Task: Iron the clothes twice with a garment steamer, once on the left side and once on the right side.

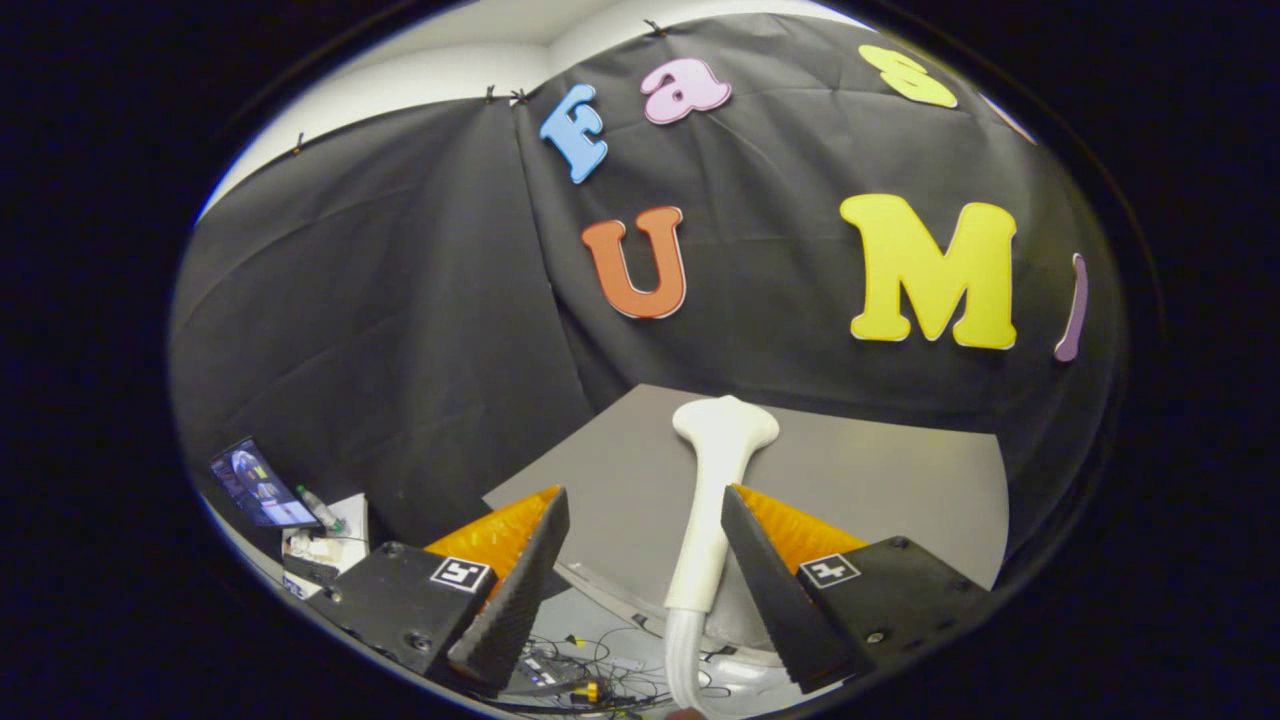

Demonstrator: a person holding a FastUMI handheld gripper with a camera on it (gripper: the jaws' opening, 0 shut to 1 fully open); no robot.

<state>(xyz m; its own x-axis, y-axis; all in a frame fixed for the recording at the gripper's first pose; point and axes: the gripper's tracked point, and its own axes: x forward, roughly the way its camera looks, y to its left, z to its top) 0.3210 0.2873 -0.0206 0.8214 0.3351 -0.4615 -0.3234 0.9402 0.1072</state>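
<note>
Between fingers, against right one: white steamer [712, 500], head up, hose trailing below. Hand-held gripper [640, 580] open, left finger clear of handle. Beyond: grey worktop [880, 480]. Lower left: screen [255, 485], cables [590, 670].

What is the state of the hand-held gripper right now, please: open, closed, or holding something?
Hand-held gripper: open, holding nothing. The white steamer head stands between its fingers, against the right finger and apart from the left one.
</note>
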